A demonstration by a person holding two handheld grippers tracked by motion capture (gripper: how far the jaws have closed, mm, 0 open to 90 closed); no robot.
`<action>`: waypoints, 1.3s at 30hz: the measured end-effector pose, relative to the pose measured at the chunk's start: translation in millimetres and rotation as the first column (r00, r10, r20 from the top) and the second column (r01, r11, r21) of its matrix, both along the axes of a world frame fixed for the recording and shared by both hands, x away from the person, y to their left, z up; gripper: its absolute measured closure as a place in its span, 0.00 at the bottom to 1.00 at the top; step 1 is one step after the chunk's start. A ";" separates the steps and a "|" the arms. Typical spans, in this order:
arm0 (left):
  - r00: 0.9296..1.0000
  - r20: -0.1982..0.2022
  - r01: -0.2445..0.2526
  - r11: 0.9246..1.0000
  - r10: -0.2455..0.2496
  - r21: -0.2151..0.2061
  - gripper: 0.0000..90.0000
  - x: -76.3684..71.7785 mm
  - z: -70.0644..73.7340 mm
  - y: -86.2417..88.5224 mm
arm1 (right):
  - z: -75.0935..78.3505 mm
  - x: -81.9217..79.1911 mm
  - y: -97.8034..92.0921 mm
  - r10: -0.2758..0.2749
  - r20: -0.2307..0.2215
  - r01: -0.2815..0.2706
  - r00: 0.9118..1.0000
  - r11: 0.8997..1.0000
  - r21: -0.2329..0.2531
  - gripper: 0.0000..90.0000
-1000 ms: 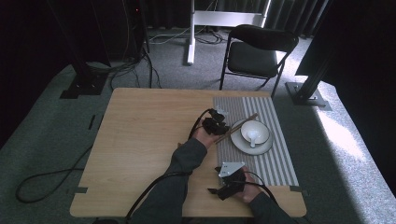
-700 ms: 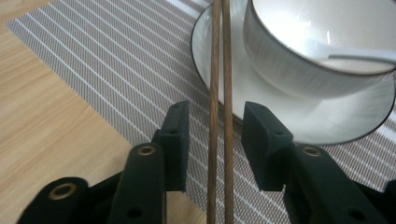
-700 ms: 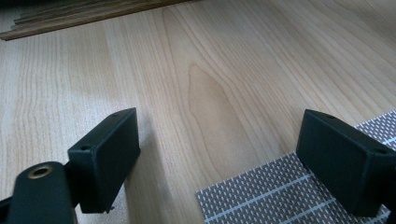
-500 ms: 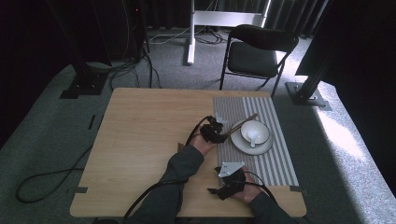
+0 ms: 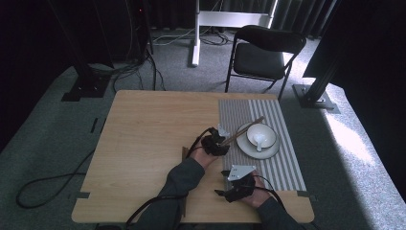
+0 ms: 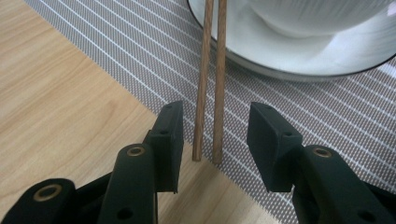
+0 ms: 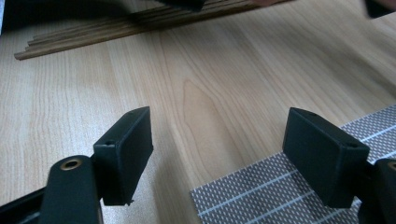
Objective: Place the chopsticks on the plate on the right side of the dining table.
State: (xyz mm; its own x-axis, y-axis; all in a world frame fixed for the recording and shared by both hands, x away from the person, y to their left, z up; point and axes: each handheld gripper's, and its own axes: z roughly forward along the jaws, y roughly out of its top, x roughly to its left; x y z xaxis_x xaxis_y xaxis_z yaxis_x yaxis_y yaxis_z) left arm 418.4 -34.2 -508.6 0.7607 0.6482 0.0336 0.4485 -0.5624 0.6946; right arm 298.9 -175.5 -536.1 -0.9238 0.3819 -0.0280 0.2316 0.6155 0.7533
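Observation:
A pair of brown chopsticks (image 5: 246, 128) lies with its far end on a white plate (image 5: 245, 149) and its near end on the striped mat (image 5: 282, 167). A white bowl (image 5: 262, 133) with a spoon (image 5: 258, 142) stands on the plate. My left gripper (image 5: 223, 138) is at the near end of the sticks. In the left gripper view the chopsticks (image 6: 219, 70) lie between the open jaws of that gripper (image 6: 215, 126) without touching them, and the plate (image 6: 289, 60) and bowl (image 6: 317, 18) are just beyond. My right gripper (image 5: 221, 192) hovers open near the table's front edge; between its jaws (image 7: 217, 154) is bare wood.
The mat (image 6: 140, 60) covers the right part of the wooden table (image 5: 143, 134), and its near corner (image 7: 261, 200) lies under the right gripper. Thin wooden sticks (image 7: 93, 32) lie farther along the table. A black chair (image 5: 263, 52) stands behind the table.
My left gripper has drawn back toward the person along the chopsticks, which stay propped on the plate. The right gripper has not moved.

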 end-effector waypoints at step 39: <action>0.996 0.021 0.088 0.996 -0.089 0.027 0.89 5.7 -6.6 2.1 | 43.9 4.6 -86.8 -0.267 0.093 0.256 0.959 0.959 0.118 0.32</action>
State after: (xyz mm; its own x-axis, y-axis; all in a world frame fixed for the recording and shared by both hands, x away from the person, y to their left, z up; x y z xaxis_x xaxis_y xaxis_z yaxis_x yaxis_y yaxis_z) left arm 424.1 -32.1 -515.2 0.8140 0.5770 0.0668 0.3808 -0.6170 0.6887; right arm 303.5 -262.4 -492.2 -0.7849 0.6158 -0.0685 0.2889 0.4615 0.8388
